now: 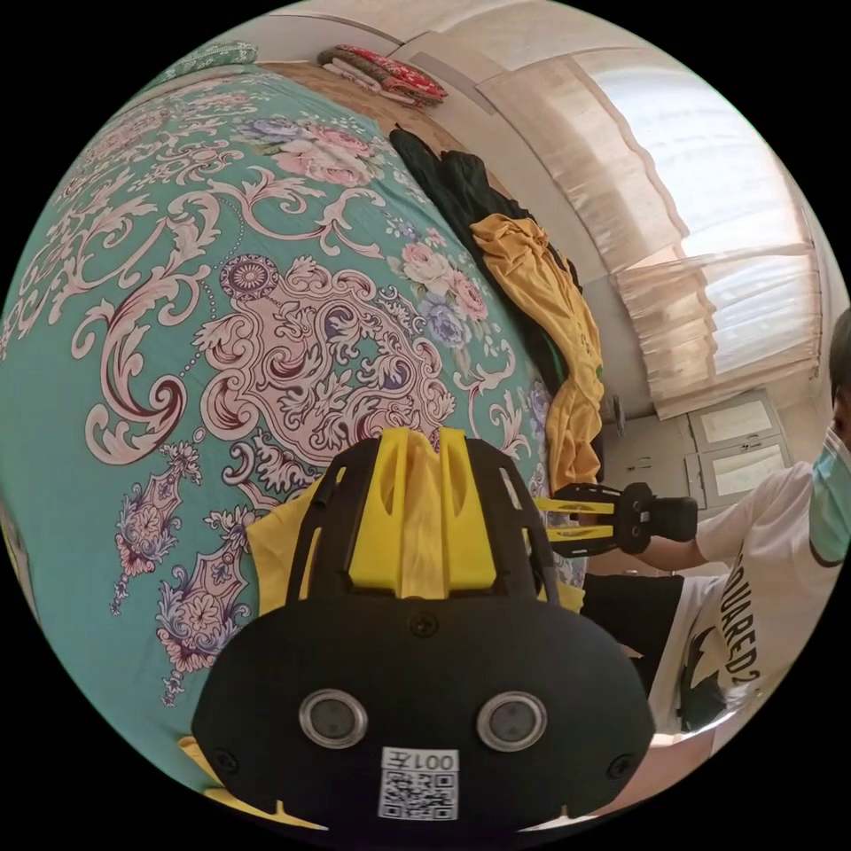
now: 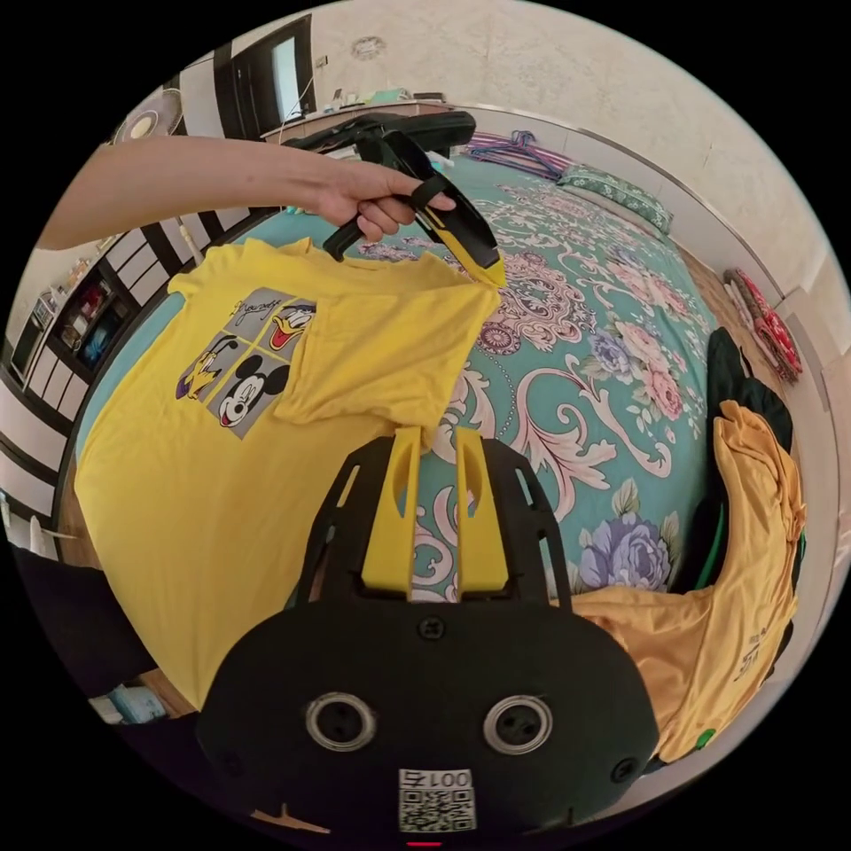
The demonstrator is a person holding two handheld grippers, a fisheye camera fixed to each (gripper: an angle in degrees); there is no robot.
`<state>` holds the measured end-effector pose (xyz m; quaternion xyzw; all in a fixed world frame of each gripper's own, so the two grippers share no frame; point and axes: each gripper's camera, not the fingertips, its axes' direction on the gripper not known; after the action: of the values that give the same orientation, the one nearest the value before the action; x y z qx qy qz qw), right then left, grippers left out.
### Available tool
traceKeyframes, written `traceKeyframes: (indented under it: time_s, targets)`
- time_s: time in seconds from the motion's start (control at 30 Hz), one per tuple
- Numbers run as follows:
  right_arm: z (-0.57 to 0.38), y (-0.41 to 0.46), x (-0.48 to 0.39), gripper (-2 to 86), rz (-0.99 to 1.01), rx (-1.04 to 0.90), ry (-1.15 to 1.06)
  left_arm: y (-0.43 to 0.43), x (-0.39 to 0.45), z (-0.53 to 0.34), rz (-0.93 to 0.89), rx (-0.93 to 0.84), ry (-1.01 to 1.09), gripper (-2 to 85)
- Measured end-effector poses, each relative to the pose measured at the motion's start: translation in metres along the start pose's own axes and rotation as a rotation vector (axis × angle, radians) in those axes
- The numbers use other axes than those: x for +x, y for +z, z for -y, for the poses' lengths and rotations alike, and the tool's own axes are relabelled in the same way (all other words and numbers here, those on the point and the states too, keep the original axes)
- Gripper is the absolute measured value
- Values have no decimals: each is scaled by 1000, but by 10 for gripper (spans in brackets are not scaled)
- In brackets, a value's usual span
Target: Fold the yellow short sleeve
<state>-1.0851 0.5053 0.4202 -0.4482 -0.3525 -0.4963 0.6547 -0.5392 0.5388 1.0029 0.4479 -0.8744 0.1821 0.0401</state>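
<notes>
Right tool (image 2: 436, 443) pinching folded sleeve; left tool (image 2: 493, 270) clamping yellow shirt (image 2: 177, 461), collar pointing away

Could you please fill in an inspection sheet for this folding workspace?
Surface: bed with floral teal bedspread.
Job's things: yellow short sleeve shirt spread out, one side folded over its print.
Clutter: heap of dark and mustard clothes near the bed's edge.
Grippers: left hand-held gripper shut on the shirt's folded edge; right hand-held gripper at the fold's lower corner, grip unclear.
Cables: nothing seen.
Surroundings: curtained window, person seated alongside.
</notes>
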Motion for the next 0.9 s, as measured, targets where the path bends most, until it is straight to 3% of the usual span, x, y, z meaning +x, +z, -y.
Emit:
traceKeyframes:
  time_s: [0.17,0.4,0.57,0.73,0.9]
  targets:
    - [-3,30,10,17,-31,-33,-21,-3,5,1,33,-42,-6,-6]
    - [-30,66,32,10,-53,-28,24,-17,8,-15,116,30,-86,-9]
    - [-31,87,54,10,-23,-3,44,-36,19,-36,41,87,-56,-9]
    - [-30,110,73,10,12,-6,31,-45,55,-88,244,-10,-1,4]
    - [-24,142,76,11,49,-38,-7,-43,77,-147,271,-55,41,24]
